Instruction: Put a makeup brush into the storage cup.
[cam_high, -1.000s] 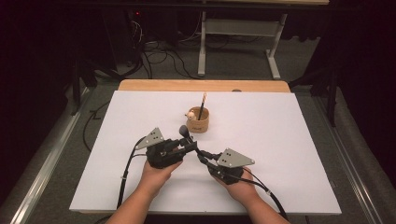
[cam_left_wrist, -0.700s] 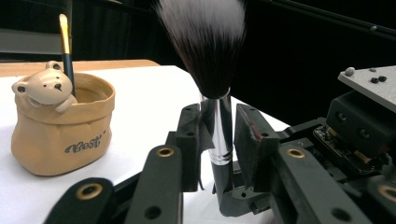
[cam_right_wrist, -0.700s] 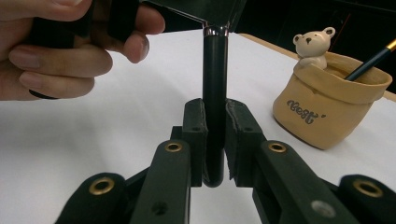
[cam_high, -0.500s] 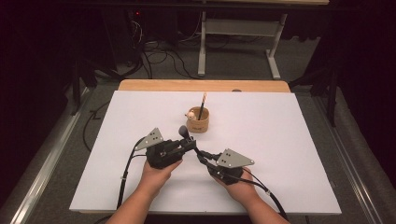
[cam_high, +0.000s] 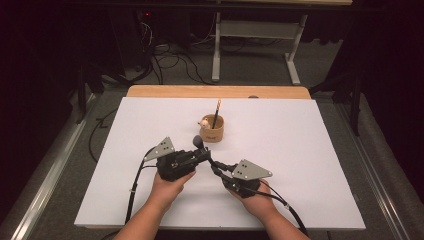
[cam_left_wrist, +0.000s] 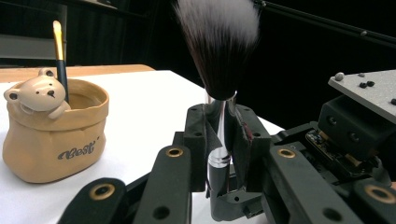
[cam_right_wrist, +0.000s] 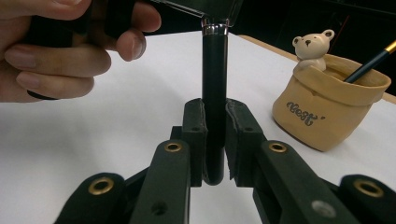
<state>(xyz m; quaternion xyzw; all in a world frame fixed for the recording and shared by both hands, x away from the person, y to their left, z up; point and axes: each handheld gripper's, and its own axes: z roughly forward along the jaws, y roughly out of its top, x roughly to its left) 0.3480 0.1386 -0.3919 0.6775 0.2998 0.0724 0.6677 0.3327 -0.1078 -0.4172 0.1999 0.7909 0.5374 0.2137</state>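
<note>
Since the earlier frame, our left gripper has just been closing its jaws onto the makeup brush at its silver ferrule. Our right gripper clamps the black handle end, beside the bear pot.

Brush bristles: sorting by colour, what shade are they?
The bristles are dark at the base, white at the tips; left gripper view.

Bear pot just beyond brush; table bare elsewhere
</note>
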